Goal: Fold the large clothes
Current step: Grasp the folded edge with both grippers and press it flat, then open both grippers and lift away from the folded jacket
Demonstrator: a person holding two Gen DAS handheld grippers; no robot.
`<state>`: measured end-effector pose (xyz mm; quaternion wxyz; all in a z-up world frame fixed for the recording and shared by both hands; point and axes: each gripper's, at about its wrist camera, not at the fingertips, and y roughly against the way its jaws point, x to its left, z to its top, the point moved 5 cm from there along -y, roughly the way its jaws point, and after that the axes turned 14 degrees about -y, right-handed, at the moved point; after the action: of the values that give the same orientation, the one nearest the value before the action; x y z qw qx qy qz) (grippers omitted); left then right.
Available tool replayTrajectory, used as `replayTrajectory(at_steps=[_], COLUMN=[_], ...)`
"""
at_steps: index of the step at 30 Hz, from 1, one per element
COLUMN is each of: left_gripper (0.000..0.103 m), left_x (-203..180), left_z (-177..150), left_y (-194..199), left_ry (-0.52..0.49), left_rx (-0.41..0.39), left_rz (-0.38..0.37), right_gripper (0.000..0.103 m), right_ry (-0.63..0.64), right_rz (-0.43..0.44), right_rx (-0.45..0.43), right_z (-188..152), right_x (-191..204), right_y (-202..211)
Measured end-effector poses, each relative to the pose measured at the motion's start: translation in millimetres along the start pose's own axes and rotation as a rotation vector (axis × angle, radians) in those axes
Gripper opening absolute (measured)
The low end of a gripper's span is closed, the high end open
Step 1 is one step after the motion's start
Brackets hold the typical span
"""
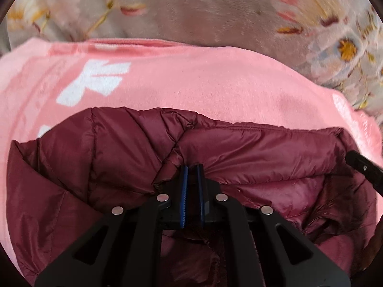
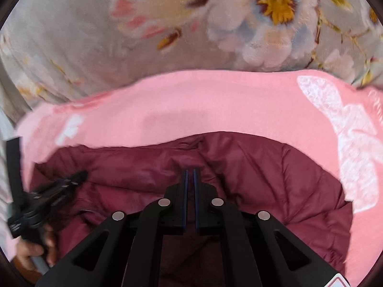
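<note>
A maroon quilted puffer jacket (image 1: pixel 251 143) lies bunched on a pink blanket; it also shows in the right wrist view (image 2: pixel 275 174). My left gripper (image 1: pixel 191 169) is shut on a fold of the jacket's edge, with fabric pinched between its blue pads. My right gripper (image 2: pixel 190 173) is shut on the jacket's fabric further along the same edge. The left gripper (image 2: pixel 76 178) and the hand that holds it show at the left of the right wrist view. The right gripper's tip (image 1: pixel 359 165) shows at the right edge of the left wrist view.
A pink blanket (image 1: pixel 191 81) with white flower prints lies under the jacket, also in the right wrist view (image 2: pixel 203 105). Beyond it lies a grey plush floral bedspread (image 1: pixel 203 12), also in the right wrist view (image 2: pixel 71 35).
</note>
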<state>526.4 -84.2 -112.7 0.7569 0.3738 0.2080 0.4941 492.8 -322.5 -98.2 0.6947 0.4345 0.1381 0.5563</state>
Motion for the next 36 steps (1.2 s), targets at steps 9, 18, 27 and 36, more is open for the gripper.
replayTrajectory(at_steps=[9, 18, 27, 36], left_gripper=[0.007, 0.007, 0.007, 0.007], left_x=[-5, -13, -14, -14], left_z=[-2, -1, -1, -1], left_y=[-3, -6, -6, -6], left_ry=[-0.059, -0.092, -0.097, -0.097], left_rx=[-0.006, -0.002, -0.003, -0.001], left_rz=[0.077, 0.124, 0.135, 0.137], right_gripper=[0.0, 0.0, 0.001, 0.001], right_ry=[0.051, 0.046, 0.051, 0.042], right_rz=[-0.054, -0.05, -0.059, -0.051], right_rx=[-0.053, -0.062, -0.067, -0.063], right_z=[-18, -17, -17, -17], right_x=[-2, -2, -1, -1], right_y=[-17, -18, -18, -19])
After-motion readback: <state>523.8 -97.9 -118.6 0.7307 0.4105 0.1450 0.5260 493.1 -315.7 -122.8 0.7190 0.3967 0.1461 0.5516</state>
